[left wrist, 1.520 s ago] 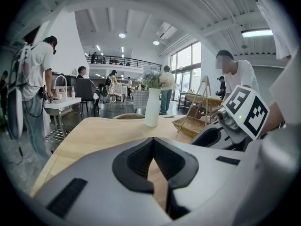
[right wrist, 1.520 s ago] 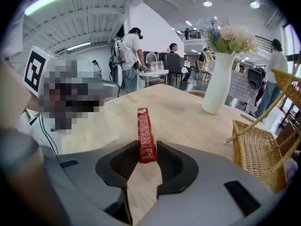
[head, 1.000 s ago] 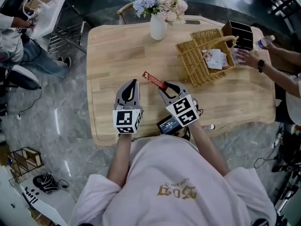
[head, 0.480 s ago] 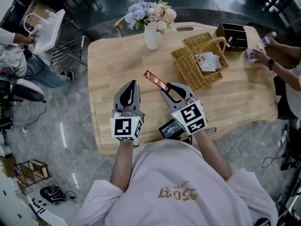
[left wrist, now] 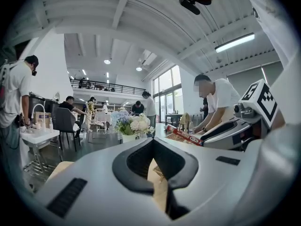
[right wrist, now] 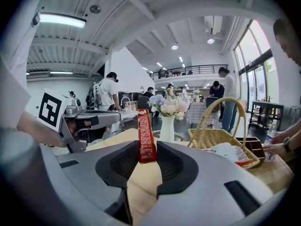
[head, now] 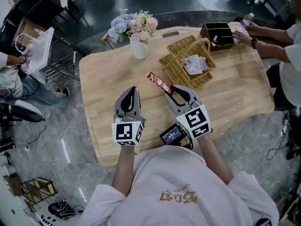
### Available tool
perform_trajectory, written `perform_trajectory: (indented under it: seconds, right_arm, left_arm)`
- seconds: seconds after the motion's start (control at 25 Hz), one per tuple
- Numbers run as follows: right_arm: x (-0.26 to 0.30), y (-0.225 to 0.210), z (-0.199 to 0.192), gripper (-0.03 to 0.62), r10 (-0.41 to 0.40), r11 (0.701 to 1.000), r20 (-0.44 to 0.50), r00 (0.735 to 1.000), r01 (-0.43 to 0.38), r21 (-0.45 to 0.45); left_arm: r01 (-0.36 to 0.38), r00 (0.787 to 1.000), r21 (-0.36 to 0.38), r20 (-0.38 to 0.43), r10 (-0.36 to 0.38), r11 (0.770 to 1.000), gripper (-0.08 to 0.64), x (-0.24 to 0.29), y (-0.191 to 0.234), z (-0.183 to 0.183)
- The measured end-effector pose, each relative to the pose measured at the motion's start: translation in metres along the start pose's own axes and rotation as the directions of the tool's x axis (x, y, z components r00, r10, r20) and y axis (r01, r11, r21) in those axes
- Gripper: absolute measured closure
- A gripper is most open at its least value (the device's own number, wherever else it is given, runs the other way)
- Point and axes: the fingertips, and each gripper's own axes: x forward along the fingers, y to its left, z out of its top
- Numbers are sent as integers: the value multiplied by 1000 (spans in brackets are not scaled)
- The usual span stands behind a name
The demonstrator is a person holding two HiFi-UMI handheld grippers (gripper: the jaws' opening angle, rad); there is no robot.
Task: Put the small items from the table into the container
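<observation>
R tool (head: 169,90) clamped on red stick pkt (head: 159,83), lifted off table (head: 101,79). The pkt's long axis runs out past the tips. Wicker basket (head: 171,72) sits near, ahead & right of it. L tool (head: 132,90) shut, empty, farther from basket.

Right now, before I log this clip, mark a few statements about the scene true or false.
1. The right tongs grip a red stick packet. True.
2. The left tongs hold a packet as well. False: they are shut on nothing.
3. The wicker basket is empty. False: white packets lie inside it.
4. The flower vase stands on the table, outside the basket. True.
</observation>
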Motion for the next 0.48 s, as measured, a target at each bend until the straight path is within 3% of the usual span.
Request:
perform_trajectory:
  seconds: [0.48]
  right_arm:
    - [-51, -86, -5, 463, -195, 975, 55, 979, 187, 121]
  left_arm:
    - [95, 996, 20, -4, -95, 995, 560, 41, -46, 7]
